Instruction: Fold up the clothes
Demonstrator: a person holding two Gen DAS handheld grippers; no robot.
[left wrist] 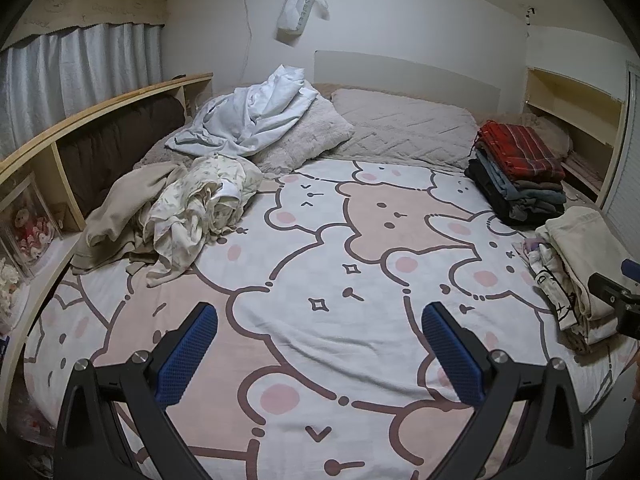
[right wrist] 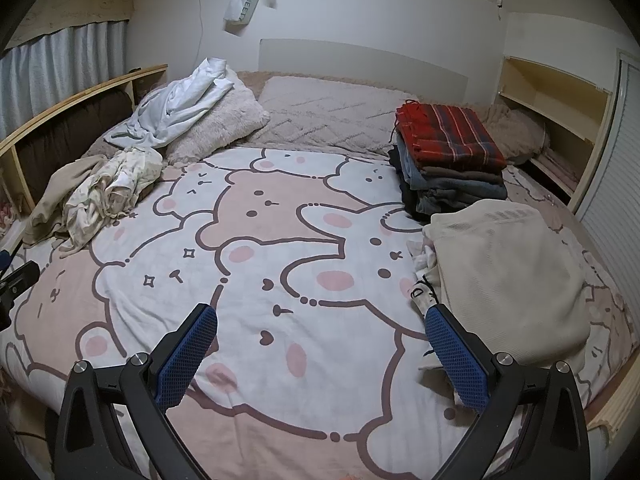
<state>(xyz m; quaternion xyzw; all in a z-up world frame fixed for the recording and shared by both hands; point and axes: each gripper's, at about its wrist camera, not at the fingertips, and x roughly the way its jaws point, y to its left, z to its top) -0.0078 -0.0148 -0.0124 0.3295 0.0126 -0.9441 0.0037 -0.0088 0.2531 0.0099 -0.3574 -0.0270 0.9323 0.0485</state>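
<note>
Two grippers hover over the bed (left wrist: 320,240), jaws spread, holding nothing. Far left, unfolded clothes (left wrist: 176,208) lie heaped near a white garment (left wrist: 256,116) on the pillows. Left gripper (left wrist: 320,344) and right gripper (right wrist: 320,344) sit mid-bed. Right: dark folded stack (right wrist: 448,160), red plaid on top; cream folded pile (right wrist: 508,276) just beside it.

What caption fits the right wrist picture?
Open right gripper hovers over the bear bedspread, folded stacks at right, unfolded clothes at left.
</note>
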